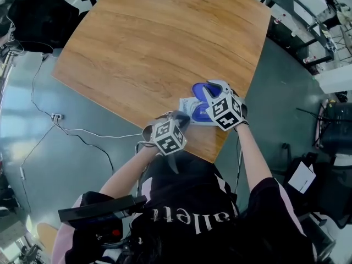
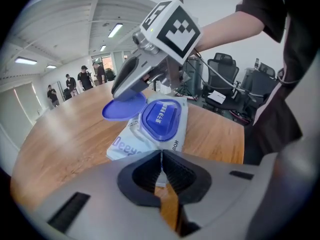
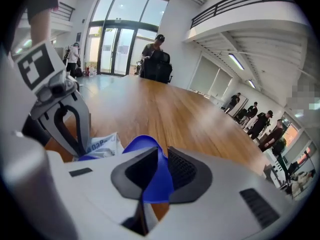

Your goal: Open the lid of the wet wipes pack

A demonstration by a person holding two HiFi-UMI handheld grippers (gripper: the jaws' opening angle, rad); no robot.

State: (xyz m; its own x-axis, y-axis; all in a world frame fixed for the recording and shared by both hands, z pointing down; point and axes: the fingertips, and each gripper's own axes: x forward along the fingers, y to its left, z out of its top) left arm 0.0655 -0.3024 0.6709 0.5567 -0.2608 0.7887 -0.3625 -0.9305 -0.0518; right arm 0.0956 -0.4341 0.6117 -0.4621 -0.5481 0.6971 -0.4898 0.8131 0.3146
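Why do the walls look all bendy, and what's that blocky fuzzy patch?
Left gripper view and right gripper view: the wide-angle lens curves the ceiling and darkens the corners. Right gripper view: the blocky patch at the right was added afterwards to hide a face; the blue lid, close to the lens, looks soft. Head view: the floor shows pale glare.

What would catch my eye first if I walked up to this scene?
Probably the bright blue lid of the wet wipes pack, flipped open near the corner of the wooden table closest to the person. The right gripper pinches that lid, while the left gripper clamps the pack's near edge.
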